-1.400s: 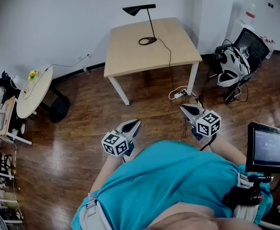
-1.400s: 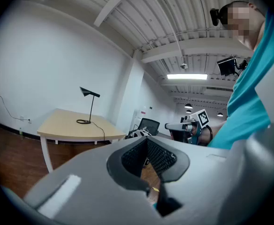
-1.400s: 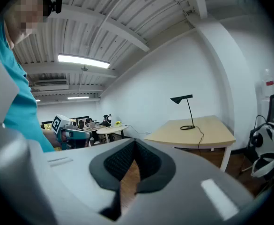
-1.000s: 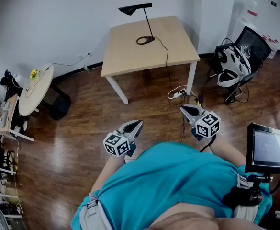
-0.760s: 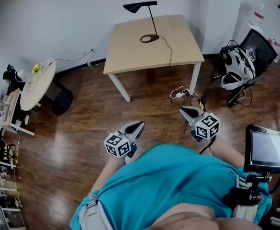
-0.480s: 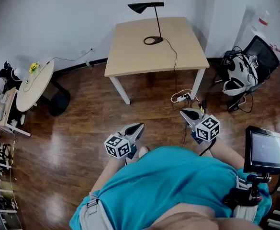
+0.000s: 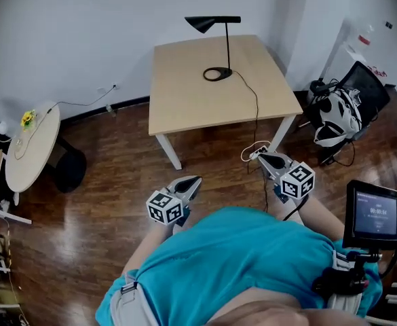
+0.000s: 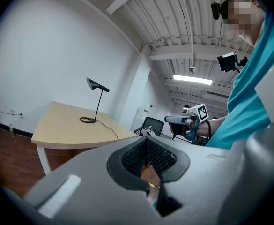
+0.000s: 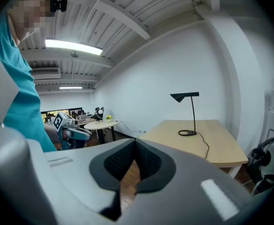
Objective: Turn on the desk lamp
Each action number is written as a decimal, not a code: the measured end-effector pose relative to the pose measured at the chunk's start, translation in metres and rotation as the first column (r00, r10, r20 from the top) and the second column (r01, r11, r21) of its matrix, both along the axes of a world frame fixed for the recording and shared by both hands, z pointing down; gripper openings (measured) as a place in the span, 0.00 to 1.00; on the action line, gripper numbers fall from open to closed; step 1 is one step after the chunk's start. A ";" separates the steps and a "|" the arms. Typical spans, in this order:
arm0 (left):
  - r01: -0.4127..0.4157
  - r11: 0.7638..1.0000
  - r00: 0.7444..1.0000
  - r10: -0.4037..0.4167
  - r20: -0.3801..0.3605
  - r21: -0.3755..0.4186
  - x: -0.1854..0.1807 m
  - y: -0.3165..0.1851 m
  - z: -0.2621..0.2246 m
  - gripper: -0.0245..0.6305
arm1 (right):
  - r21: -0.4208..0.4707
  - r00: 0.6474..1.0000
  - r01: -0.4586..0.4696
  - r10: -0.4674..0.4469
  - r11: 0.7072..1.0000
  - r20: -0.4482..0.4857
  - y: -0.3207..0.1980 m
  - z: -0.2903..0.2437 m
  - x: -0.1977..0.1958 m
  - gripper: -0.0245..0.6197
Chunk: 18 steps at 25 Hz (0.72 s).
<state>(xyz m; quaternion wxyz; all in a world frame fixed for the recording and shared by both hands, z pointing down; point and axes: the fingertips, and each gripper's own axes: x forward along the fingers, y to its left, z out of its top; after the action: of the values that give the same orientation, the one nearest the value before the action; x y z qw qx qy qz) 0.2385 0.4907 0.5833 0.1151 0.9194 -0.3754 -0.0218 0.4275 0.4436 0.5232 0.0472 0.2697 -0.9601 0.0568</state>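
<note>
Wood floor point(image 7: 110, 182) fills most of the head view. The square table point(image 7: 184, 94) sits well ahead of both sets of jaws, with its far legs hidden under the top. The desk lamp point(image 7: 206, 24) stands at the table's far side, way beyond the jaws, and I can't make out a switch or tell if it's lit. The left gripper point(image 7: 195, 179) and right gripper point(image 7: 260, 156) both have their jaws pressed together at the tips, with nothing between them and touching nothing. The lamp's thin cord point(image 7: 256, 107) drops off the table edge just ahead of the right jaws.

Black desk lamp point(image 7: 227, 46) on wooden table point(image 7: 184, 94)
</note>
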 end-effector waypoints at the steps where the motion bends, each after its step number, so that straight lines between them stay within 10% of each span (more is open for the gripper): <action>1: -0.012 1.000 1.000 0.012 0.001 -0.001 -0.011 -0.015 -0.006 0.04 | -0.006 1.000 -0.008 0.008 1.000 0.000 -0.012 -0.006 -0.013 0.04; 9: -0.040 0.999 0.999 0.040 -0.014 -0.018 -0.028 -0.122 -0.012 0.04 | -0.057 1.000 -0.018 0.018 0.998 0.000 -0.114 0.004 -0.038 0.04; 18: 0.140 0.990 0.989 -0.140 0.047 -0.005 0.008 -0.260 0.002 0.04 | -0.055 0.993 0.083 -0.078 0.995 0.084 -0.278 0.038 0.016 0.04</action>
<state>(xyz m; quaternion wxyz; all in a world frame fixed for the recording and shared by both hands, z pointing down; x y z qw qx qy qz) 0.2464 0.2309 0.5849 0.1082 0.8905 -0.4418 -0.0071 0.4435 0.1660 0.5609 0.0180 0.2268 -0.9692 0.0938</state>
